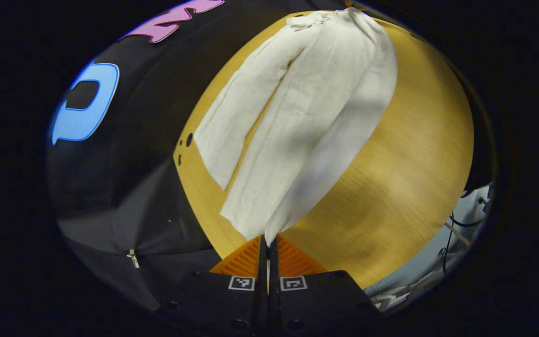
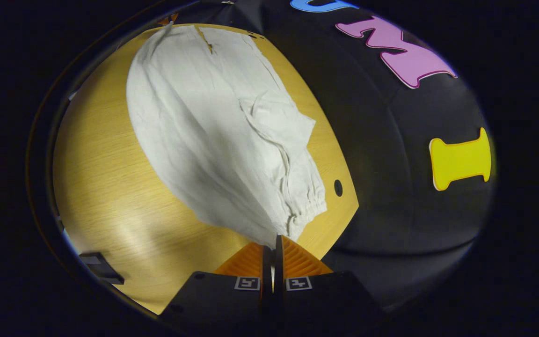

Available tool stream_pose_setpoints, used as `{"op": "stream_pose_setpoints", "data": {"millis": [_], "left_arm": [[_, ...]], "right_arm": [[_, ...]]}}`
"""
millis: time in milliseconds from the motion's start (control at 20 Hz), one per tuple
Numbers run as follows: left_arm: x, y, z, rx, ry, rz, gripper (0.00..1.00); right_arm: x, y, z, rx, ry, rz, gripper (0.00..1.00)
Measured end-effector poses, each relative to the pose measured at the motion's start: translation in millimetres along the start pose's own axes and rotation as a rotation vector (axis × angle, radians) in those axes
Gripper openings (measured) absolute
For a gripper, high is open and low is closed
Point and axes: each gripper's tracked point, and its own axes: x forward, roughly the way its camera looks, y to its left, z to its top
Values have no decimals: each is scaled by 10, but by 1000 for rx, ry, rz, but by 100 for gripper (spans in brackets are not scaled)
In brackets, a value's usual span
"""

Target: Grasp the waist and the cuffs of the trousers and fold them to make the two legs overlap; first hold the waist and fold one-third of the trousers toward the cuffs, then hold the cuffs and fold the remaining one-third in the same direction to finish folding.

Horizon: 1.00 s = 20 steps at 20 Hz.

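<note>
We have the left gripper (image 1: 267,239) pinching a cuff and the right gripper (image 2: 273,243) pinching the waist of the pale crumpled cloth trousers (image 1: 307,117) on the wooden desk (image 1: 414,154). Uneven pulling could skew the overlap, we judge.

Pale wooden table (image 1: 405,154) with glare patches, black cloth wall (image 2: 391,154) close behind it

Open room: bare wooden tabletop (image 1: 414,154) lies wide beside the white linen trousers (image 1: 307,121)
Far side: black cloth booth wall (image 2: 391,154) stands close behind the table edge
Table corner: loose dark cables (image 1: 456,224) hang just off the wood
</note>
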Motion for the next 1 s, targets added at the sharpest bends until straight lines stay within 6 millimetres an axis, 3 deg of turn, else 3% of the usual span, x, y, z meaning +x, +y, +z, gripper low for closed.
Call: {"op": "stream_pose_setpoints", "data": {"millis": [350,550,750,900,1000], "left_arm": [[233,911,495,10,-55,136,6],[475,1351,888,94,-95,187,5],[869,1722,1281,86,-138,202,5],[1247,1854,1419,88,-123,193,5],[1506,1726,1425,153,-79,134,5]], "right_arm": [[140,-760,338,252,-37,-149,5],[459,-1155,450,440,-35,-196,5],[779,-1481,532,599,-16,-227,5],[1062,-1638,538,694,1,-248,5],[1287,-1624,541,695,40,-236,5]]}}
